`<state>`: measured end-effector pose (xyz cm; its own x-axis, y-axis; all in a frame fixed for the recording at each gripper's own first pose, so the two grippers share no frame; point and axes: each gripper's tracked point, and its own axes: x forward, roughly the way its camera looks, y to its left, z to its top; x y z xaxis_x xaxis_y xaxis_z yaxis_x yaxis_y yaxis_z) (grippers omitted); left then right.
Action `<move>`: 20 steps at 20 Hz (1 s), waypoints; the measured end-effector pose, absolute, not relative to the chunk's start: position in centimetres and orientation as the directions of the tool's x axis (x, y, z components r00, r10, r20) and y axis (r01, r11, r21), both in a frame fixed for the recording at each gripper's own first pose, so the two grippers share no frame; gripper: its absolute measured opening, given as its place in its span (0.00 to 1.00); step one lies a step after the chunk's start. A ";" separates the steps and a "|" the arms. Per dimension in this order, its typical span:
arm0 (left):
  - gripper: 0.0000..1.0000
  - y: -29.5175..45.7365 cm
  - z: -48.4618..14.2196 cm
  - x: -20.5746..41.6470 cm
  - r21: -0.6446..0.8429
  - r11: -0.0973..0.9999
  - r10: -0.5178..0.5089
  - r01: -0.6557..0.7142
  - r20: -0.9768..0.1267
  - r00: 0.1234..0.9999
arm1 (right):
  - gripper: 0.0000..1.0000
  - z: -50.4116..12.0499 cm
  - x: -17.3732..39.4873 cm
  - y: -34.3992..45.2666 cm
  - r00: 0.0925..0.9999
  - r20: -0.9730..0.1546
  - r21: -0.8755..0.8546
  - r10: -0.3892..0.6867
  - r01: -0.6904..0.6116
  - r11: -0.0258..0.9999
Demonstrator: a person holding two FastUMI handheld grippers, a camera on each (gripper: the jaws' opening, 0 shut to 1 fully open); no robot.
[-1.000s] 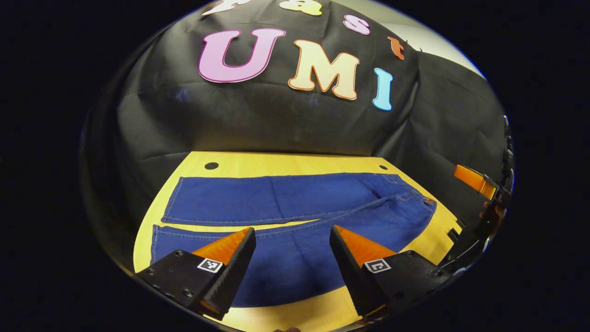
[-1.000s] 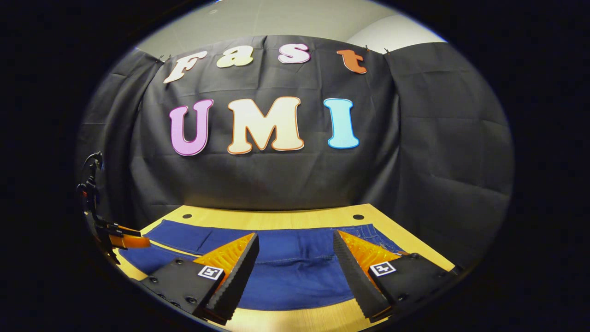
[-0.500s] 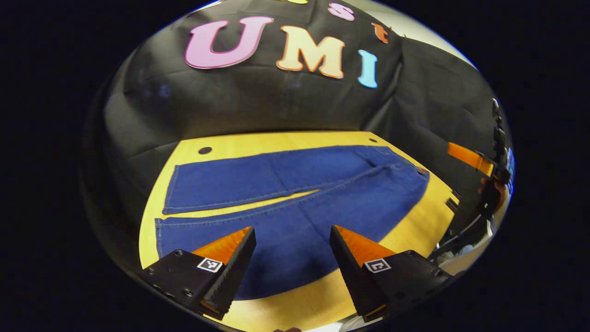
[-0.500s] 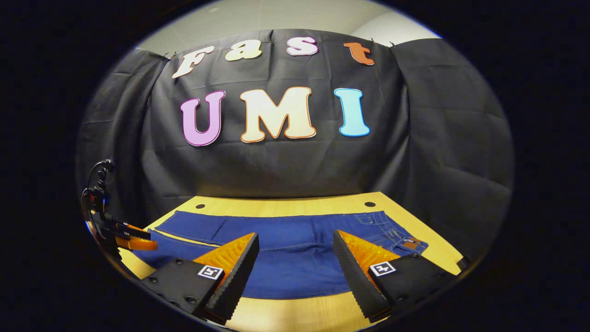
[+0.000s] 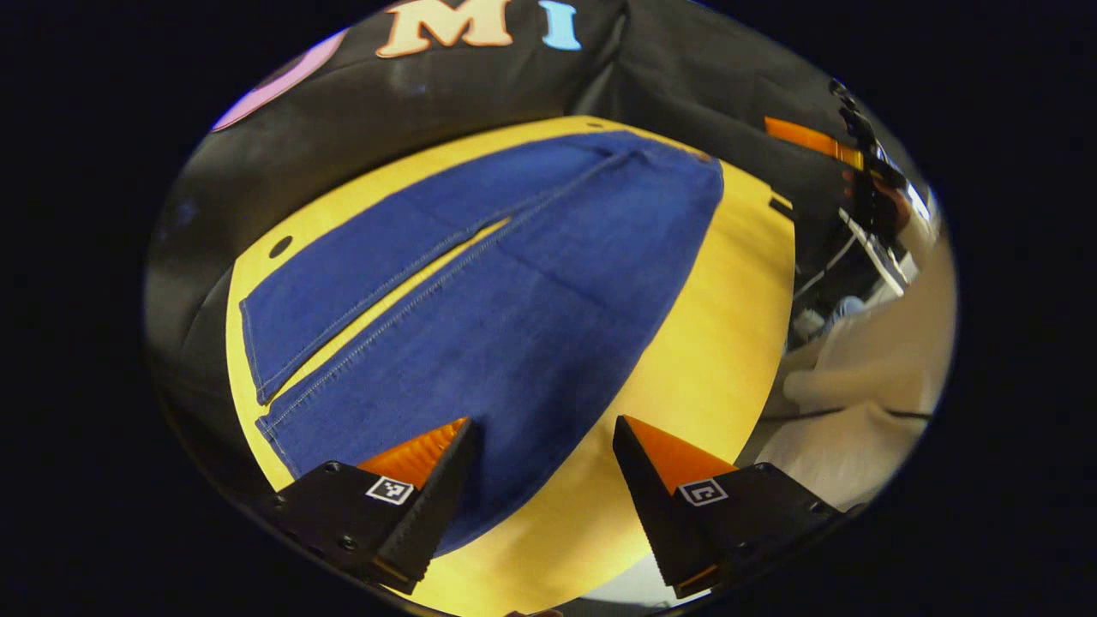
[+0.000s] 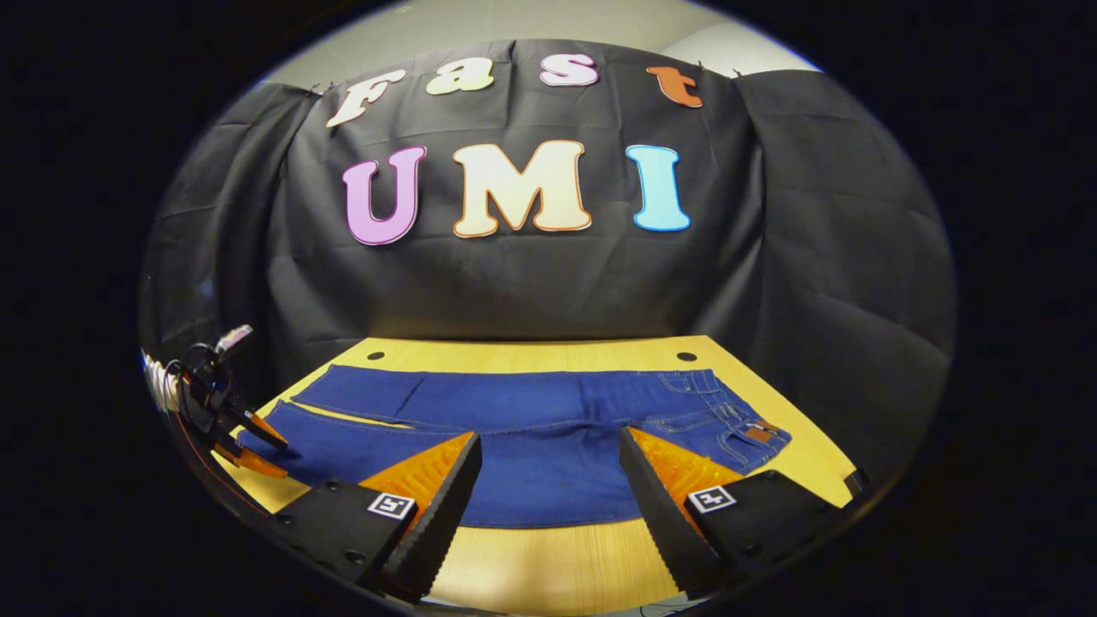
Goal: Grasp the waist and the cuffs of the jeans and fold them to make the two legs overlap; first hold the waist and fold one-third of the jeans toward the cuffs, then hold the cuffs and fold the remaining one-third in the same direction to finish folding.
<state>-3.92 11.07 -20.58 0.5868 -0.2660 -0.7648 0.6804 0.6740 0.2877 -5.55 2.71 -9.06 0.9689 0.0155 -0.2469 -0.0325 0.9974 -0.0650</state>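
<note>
The blue jeans (image 5: 514, 291) lie flat on the yellow wooden table (image 5: 711, 343), the two legs side by side with a narrow gap between them. In the left gripper view the cuffs are at the lower left and the waist at the far upper right. My left gripper (image 5: 544, 424) is open above the near leg's edge, close to the cuff end, holding nothing. In the right gripper view the jeans (image 6: 531, 420) run across the table with the waist (image 6: 746, 433) at the right. My right gripper (image 6: 548, 439) is open above the near edge, empty. The left gripper (image 6: 257, 446) hovers by the cuffs at far left.
The table (image 6: 548, 566) has round holes (image 6: 686, 356) near its back corners and black cloth walls behind and beside it. A person's light clothing (image 5: 857, 403) and cables sit off the table's right side. Bare tabletop runs along the near edge.
The left gripper has swung down and to the left toward the cuff end, tilting its view steeply over the jeans. The right gripper has drawn back slightly, so the waist now shows. Both stay open.
</note>
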 end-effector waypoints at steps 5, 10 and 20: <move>0.96 13.4 -21.5 -3.7 0.320 0.618 -0.200 0.718 -0.819 0.538 | 0.96 -9.5 -5.8 1.6 0.965 -0.263 -0.075 -0.015 -0.005 0.997; 0.90 14.1 -21.8 -3.6 0.331 0.611 -0.171 0.719 -0.832 0.528 | 0.99 -9.7 -5.7 0.4 0.961 -0.273 -0.087 -0.043 0.020 0.996; 0.38 14.8 -21.1 -2.2 0.354 0.583 -0.153 0.731 -0.836 0.527 | 0.99 -11.2 -4.5 1.4 0.950 -0.313 -0.052 -0.013 -0.003 0.999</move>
